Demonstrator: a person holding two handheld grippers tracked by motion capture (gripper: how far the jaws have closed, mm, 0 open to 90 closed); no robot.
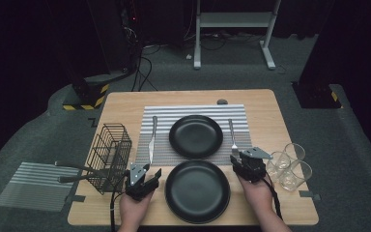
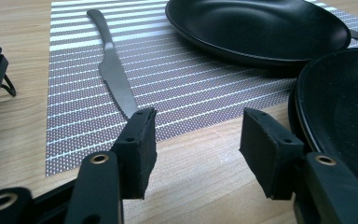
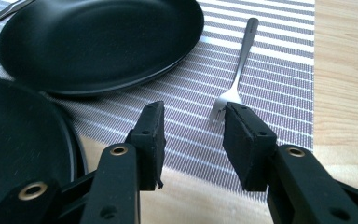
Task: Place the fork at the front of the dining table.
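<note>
Two black plates are on the wooden table: one [image 1: 195, 136] on the striped placemat [image 1: 166, 116], the other [image 1: 197, 191] on bare wood nearer the front edge. A knife [image 1: 152, 137] lies on the mat left of the far plate, and a fork [image 1: 232, 135] lies to its right. My left gripper [image 1: 153, 170] rests left of the near plate, open and empty, with the knife tip [image 2: 130, 109] just beyond its left jaw. My right gripper [image 1: 237, 157] sits to the right of that plate, open and empty. The fork's tines [image 3: 219, 109] lie just past its right jaw.
A black wire basket [image 1: 108, 157] stands at the table's left edge with two metal handles [image 1: 72, 171] sticking out leftward. Three clear glasses [image 1: 290, 166] cluster at the right edge. A second striped mat [image 1: 36, 186] lies on the floor to the left.
</note>
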